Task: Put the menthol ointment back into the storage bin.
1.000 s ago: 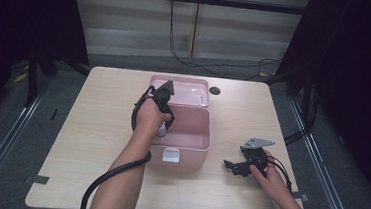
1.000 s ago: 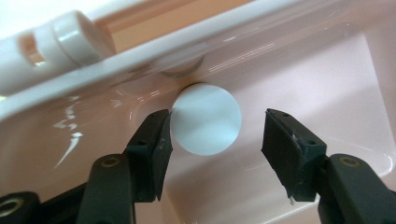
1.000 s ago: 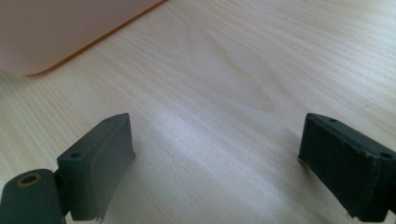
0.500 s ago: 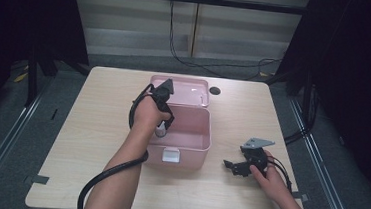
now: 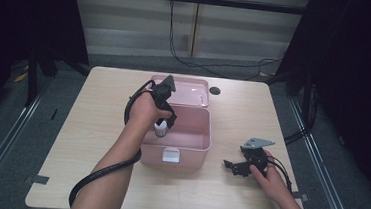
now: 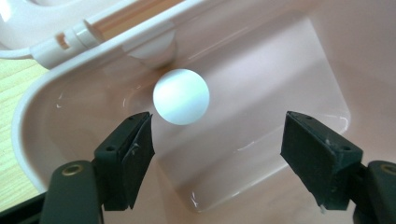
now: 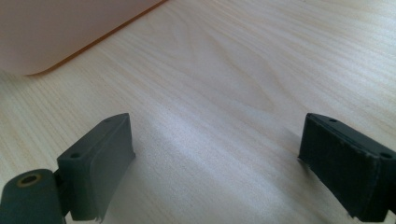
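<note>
Two black jaws of the left gripper [image 6: 217, 158] have just been opening and now stand wide apart with nothing between them, hanging above the open pink plastic box [image 5: 198, 144], where a small white bottle with a round cap [image 6: 181, 96] stands near the box's rounded corner wall, just beyond the jaw tips. The right gripper [image 7: 217, 168] is open too, low over the bare pale wooden table [image 7: 261, 70], with lots of free room beside the box's edge.

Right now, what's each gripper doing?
Left gripper: just been opening, fingers clear of the white round-topped bottle in the pink plastic box.
Right gripper: open, empty.
</note>
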